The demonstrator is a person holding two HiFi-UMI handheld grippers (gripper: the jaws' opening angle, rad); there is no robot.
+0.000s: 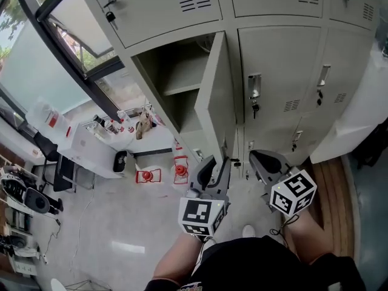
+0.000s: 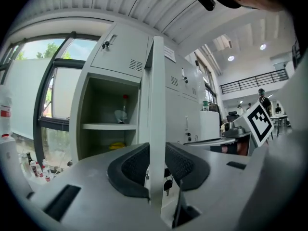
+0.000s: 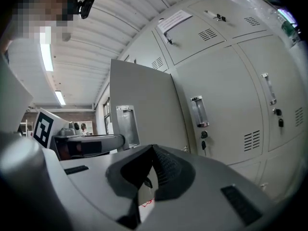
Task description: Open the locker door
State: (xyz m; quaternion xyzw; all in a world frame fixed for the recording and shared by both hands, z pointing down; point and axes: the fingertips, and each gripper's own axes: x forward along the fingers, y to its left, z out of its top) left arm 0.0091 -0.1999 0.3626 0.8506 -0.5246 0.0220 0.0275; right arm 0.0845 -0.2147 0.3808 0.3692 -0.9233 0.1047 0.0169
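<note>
Grey lockers (image 1: 285, 71) fill the wall, and the locker door (image 1: 218, 102) stands ajar. Only the left gripper view shows the left gripper (image 2: 157, 165) pinching its edge. The right gripper (image 3: 153, 162) is pressed together, empty.

Locker shelf (image 2: 108, 126), bottle (image 2: 124, 108) standing (upright)

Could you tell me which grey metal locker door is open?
The grey metal door left of centre, swung out from its shelved compartment; the rest are shut.
</note>
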